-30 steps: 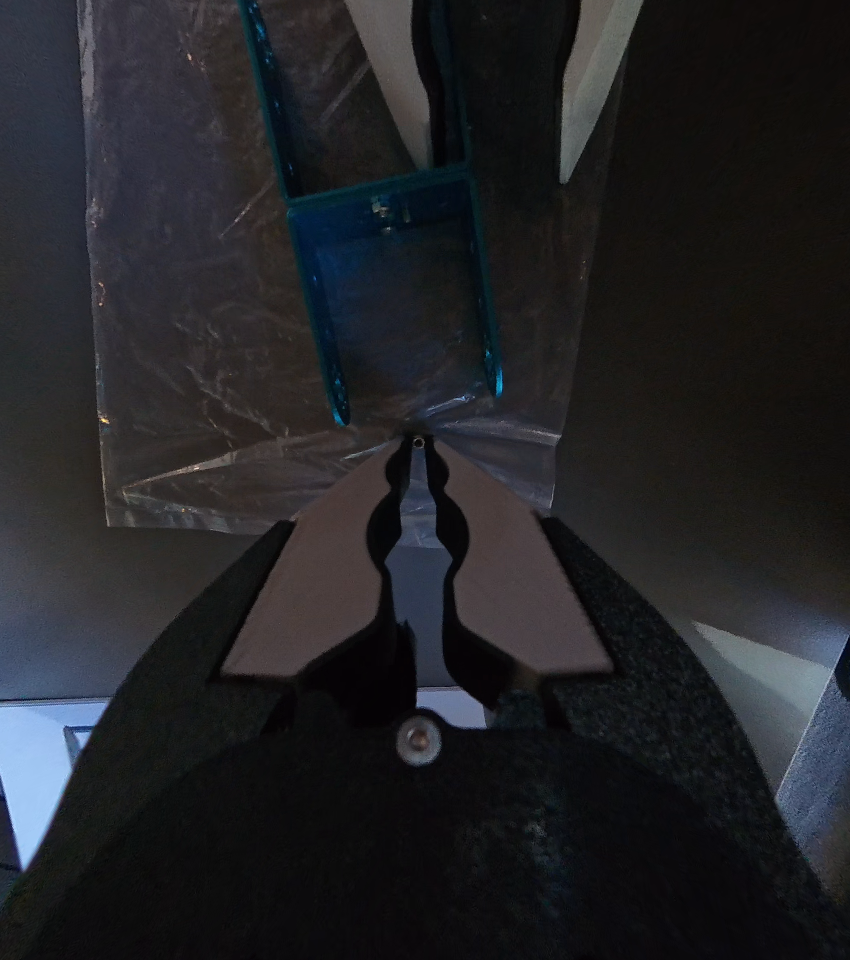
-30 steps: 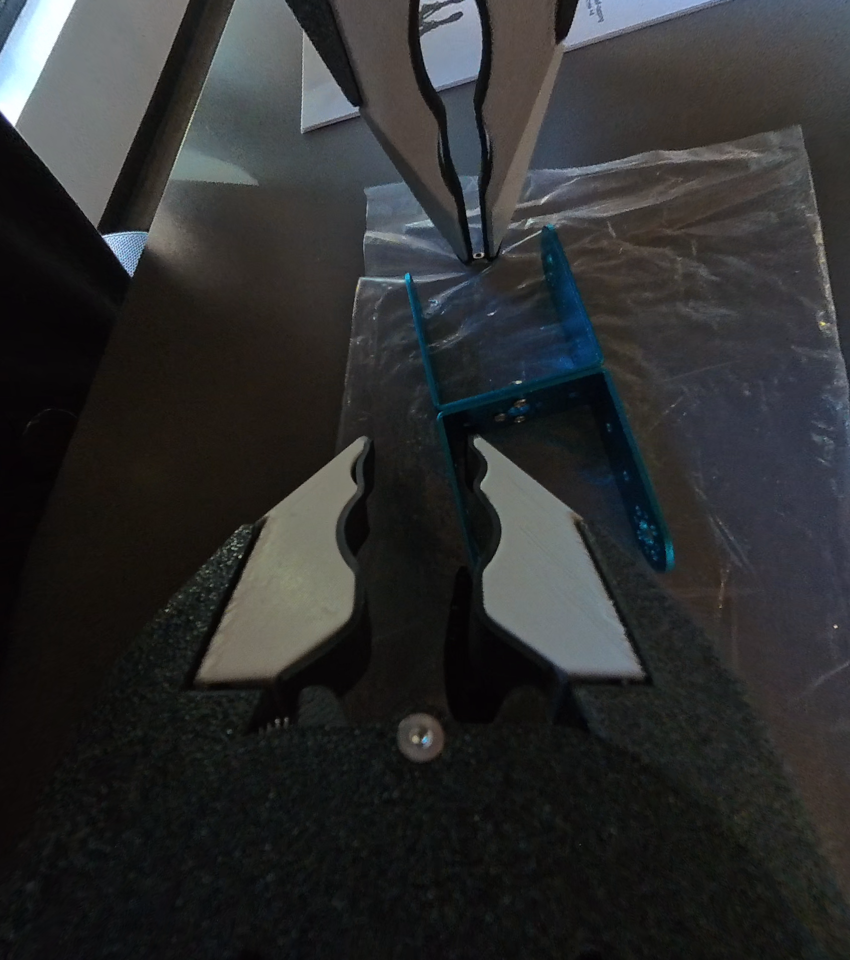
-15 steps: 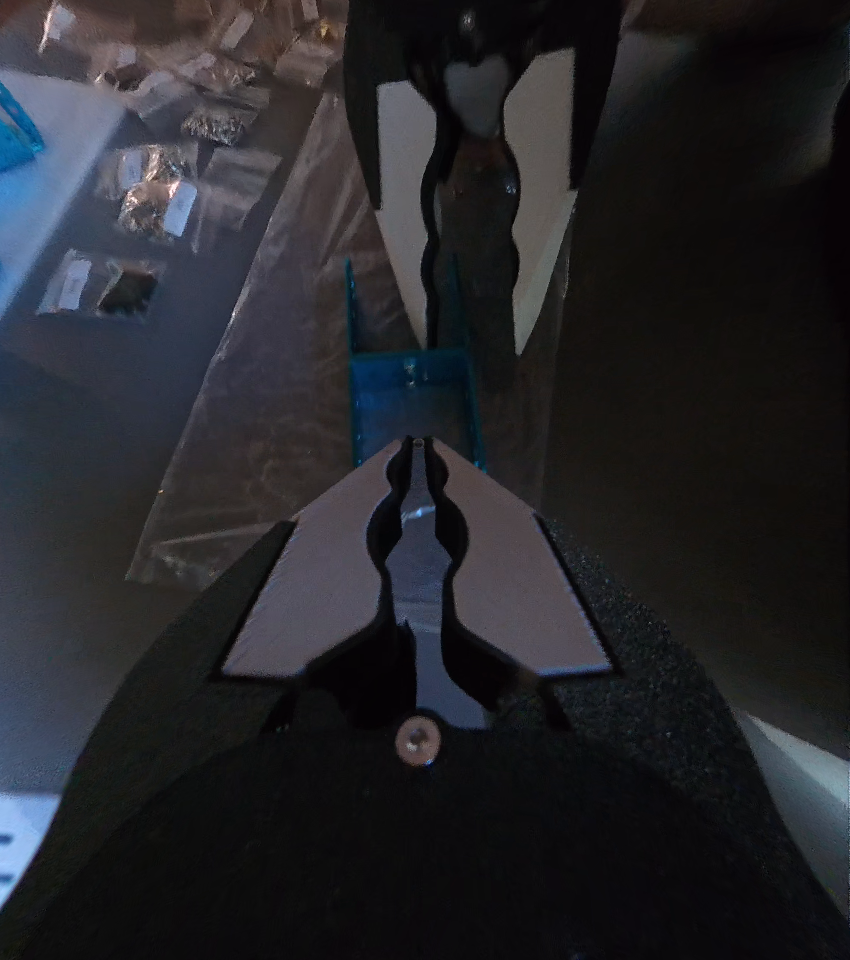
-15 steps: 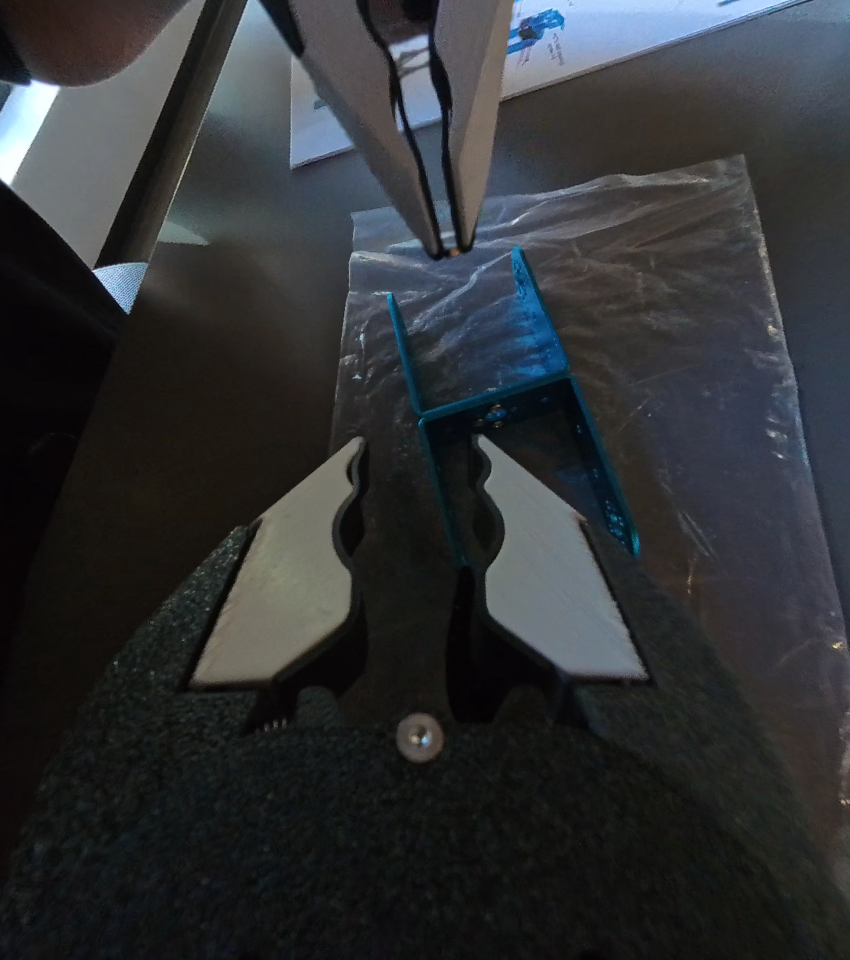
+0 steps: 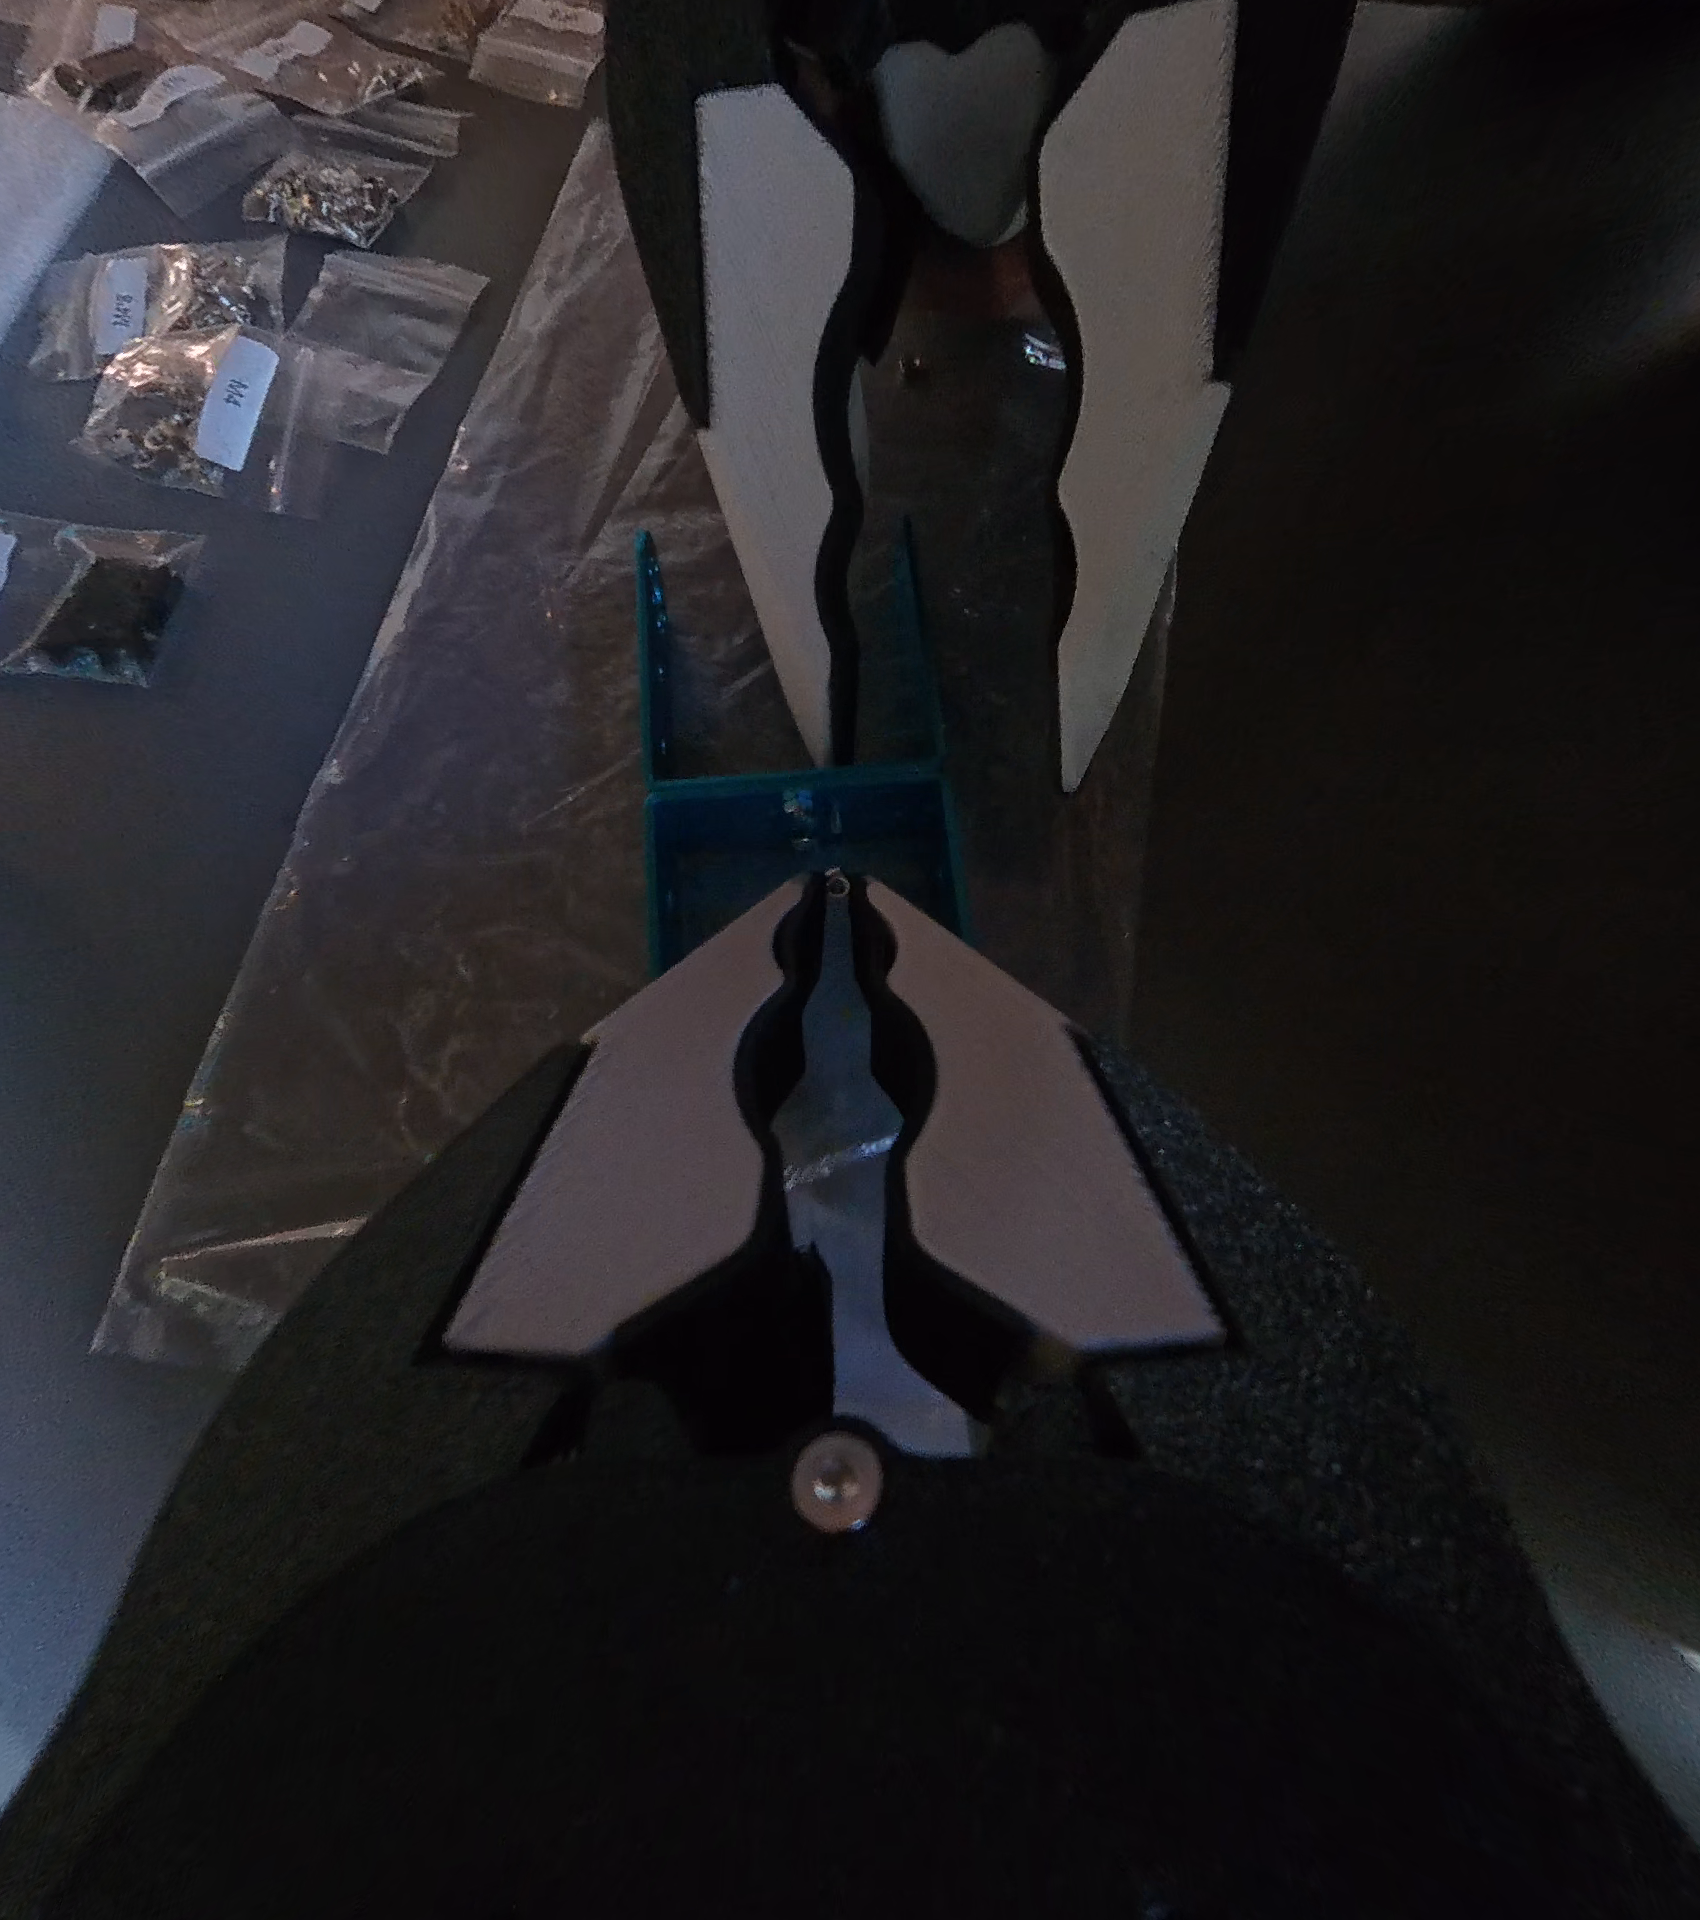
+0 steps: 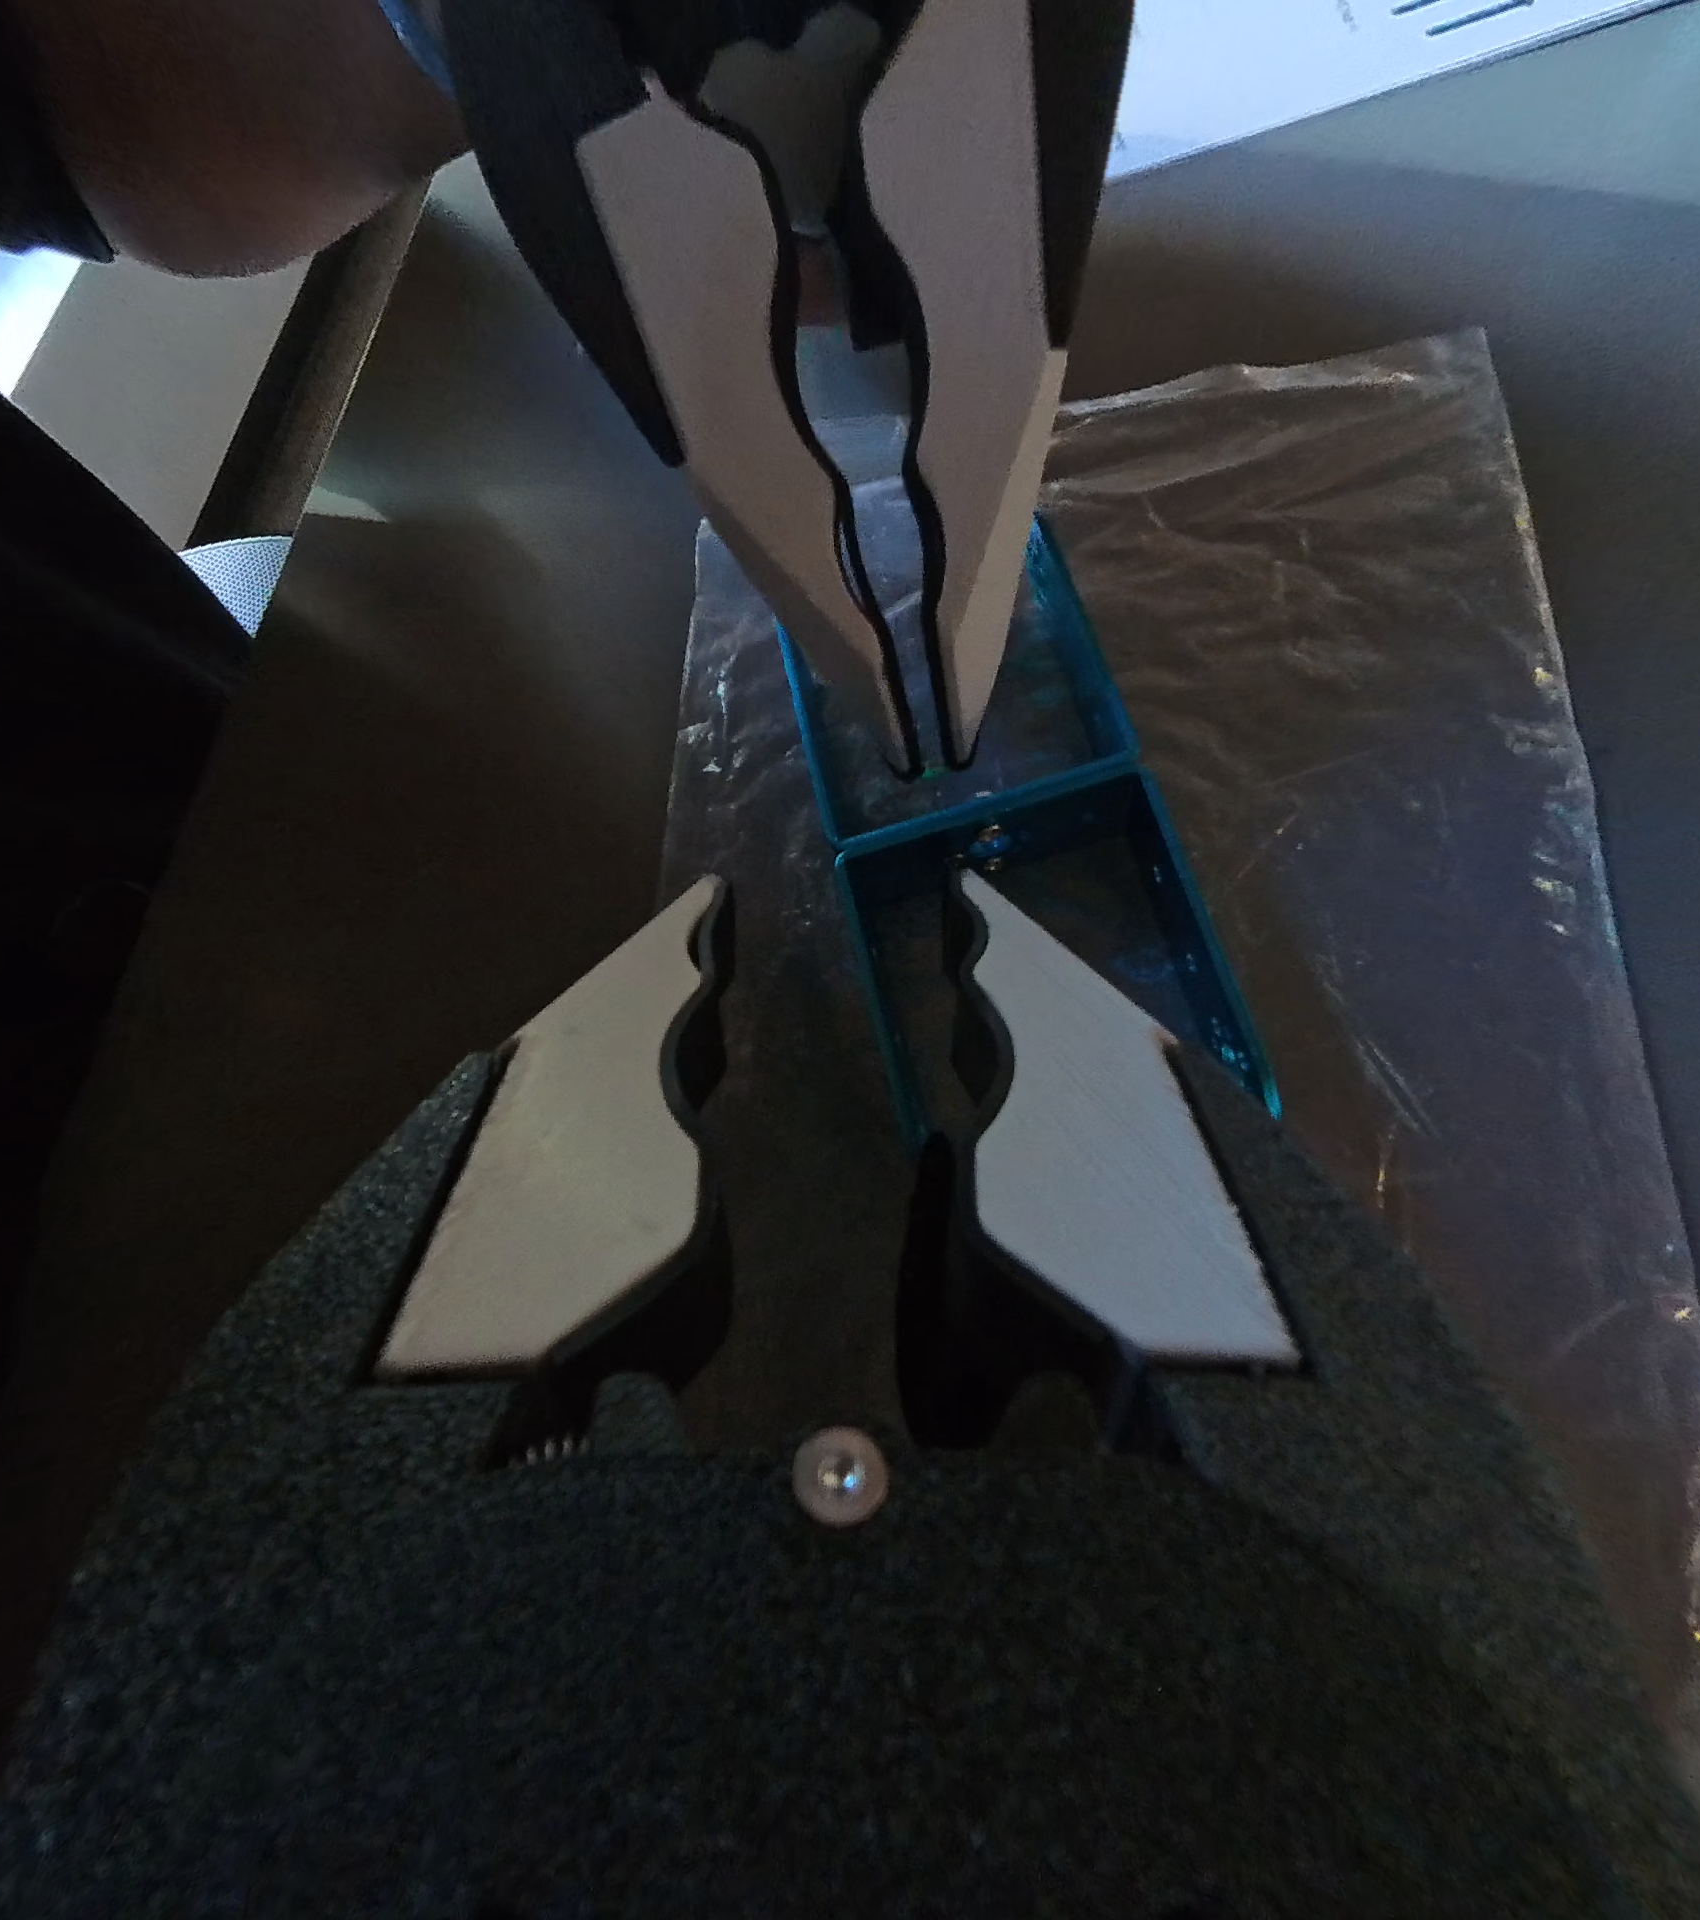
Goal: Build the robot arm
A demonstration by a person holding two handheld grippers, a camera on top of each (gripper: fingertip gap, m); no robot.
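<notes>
Left gripper (image 5: 838,883), jaws closed on the clear plastic bag (image 5: 472,852), has advanced over the blue metal bracket (image 6: 1012,821) lying on it, right gripper (image 6: 835,894) open astride one arm.

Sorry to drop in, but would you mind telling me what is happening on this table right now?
A person works two hand-held tools over a blue H-shaped metal bracket lying on a clear plastic bag. The left tool is almost shut, its tips at the bracket's crossbar. The right tool is open, straddling one bracket wall. Small clear bags of hardware lie nearby.
</notes>
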